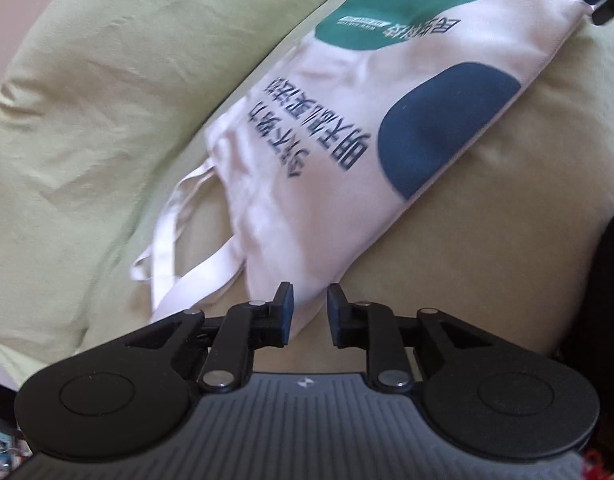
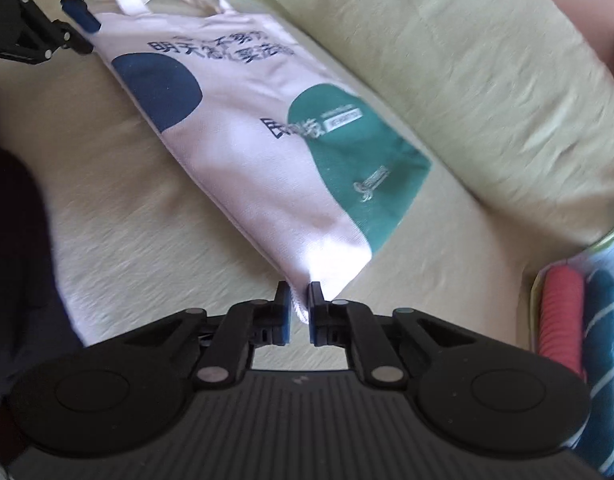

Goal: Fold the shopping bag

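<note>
A white shopping bag (image 1: 347, 120) with a dark blue patch, a green patch and dark lettering lies flat on a pale green cushion (image 1: 487, 220). Its handles (image 1: 175, 240) trail off one end. My left gripper (image 1: 310, 312) is open, and the bag's corner at the handle end lies between its fingers without being pressed. The right wrist view shows the same bag (image 2: 247, 128) and the left gripper (image 2: 85, 32) at the far corner. My right gripper (image 2: 299, 308) is shut on the bag's bottom corner. It also shows as the right gripper (image 1: 599, 4) at the top right.
A thick green pillow (image 1: 87, 80) runs along the far side of the bag. A red ribbed roll (image 2: 563, 312) and a teal striped cloth (image 2: 603, 340) lie in a container at the right. A person's dark clothing (image 2: 15, 240) fills the left edge.
</note>
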The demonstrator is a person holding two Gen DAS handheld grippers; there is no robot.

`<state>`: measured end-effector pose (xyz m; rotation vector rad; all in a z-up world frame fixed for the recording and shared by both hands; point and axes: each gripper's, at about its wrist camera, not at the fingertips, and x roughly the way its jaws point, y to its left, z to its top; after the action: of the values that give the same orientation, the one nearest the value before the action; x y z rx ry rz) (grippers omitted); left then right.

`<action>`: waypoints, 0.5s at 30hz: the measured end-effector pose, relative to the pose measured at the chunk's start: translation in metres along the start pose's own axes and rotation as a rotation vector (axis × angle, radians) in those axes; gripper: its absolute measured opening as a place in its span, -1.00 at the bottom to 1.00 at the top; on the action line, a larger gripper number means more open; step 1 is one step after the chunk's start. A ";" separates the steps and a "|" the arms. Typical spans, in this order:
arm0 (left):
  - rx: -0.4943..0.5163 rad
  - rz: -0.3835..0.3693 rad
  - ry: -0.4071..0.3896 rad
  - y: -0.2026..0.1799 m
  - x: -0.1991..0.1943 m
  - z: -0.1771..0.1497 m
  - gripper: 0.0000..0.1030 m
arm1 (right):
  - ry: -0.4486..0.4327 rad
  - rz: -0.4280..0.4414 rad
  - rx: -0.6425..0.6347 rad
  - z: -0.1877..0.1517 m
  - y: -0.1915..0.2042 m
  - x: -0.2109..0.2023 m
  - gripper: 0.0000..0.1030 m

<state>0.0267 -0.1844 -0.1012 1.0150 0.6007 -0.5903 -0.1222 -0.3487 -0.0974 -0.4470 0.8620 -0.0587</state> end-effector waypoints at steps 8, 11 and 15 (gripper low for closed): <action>-0.209 -0.231 -0.217 0.037 -0.034 0.038 -0.36 | -0.259 0.164 0.460 0.038 -0.040 -0.023 -0.60; -0.231 -0.292 -0.204 0.024 -0.002 0.061 -0.48 | -0.256 0.242 0.567 0.057 -0.027 0.012 -0.60; -0.212 -0.235 -0.147 0.009 0.037 0.063 -0.43 | -0.201 0.230 0.622 0.057 -0.011 0.051 -0.62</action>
<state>0.0699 -0.2436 -0.0964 0.7000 0.6415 -0.7837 -0.0451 -0.3500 -0.0980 0.2268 0.6492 -0.0651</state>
